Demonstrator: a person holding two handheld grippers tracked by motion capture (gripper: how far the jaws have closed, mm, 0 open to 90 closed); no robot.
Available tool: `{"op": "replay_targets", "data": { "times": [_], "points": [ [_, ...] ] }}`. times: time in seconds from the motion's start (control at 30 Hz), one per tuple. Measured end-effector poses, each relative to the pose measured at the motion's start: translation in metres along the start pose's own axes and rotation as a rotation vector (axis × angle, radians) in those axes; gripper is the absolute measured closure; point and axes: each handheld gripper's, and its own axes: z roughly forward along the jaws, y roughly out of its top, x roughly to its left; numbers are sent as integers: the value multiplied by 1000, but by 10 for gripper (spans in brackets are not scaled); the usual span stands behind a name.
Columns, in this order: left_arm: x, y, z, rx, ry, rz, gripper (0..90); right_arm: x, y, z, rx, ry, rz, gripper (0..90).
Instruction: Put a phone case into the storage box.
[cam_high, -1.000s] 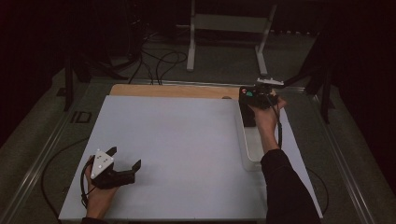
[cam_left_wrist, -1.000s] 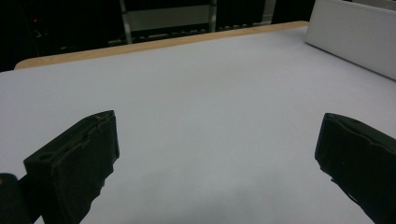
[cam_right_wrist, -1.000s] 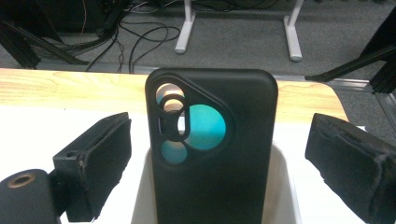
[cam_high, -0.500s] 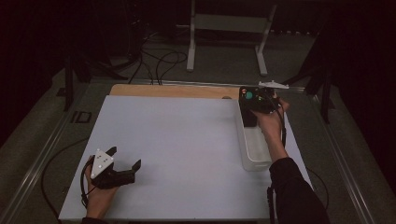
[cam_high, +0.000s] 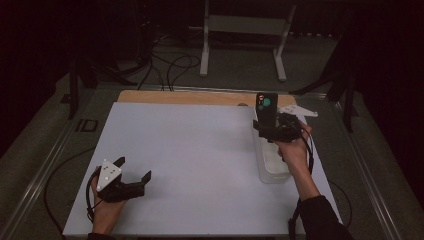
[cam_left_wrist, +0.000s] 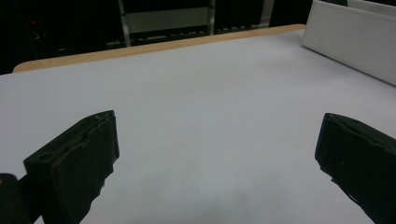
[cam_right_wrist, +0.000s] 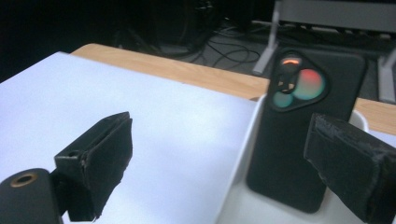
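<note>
Dark room, cables and metal stand beyond bench (cam_high: 200, 160) with white top. Phone (cam_high: 266, 109) stands upright in clear bin (cam_high: 272, 167) at bench's right edge, near far corner. Right gripper (cam_high: 270, 131) jaws wide apart, phone between them, nearer one jaw, not gripped. Left gripper (cam_high: 134, 175) open, empty, resting near front left corner. Likely step: grasp phone. Centre jaws on its edges, close gently, lift straight up clear of bin wall.
</note>
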Motion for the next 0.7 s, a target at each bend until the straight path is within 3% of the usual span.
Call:
{"op": "replay_targets", "data": {
  "times": [0.2,0.47,0.6,0.7],
  "points": [
    [0,2,-2,-5,-14,-7,3,16,-18,-23,-38,49,-42,75],
    [-1,7,-6,-17,-33,-9,3,23,-44,-46,-75,94,-29,76],
    [-2,9,-7,-14,-41,1,3,26,-59,-54,-80,90,-51,76],
    [-3,10,-8,-14,-46,6,3,27,-71,-61,-101,105,-34,76]
  ]
}}
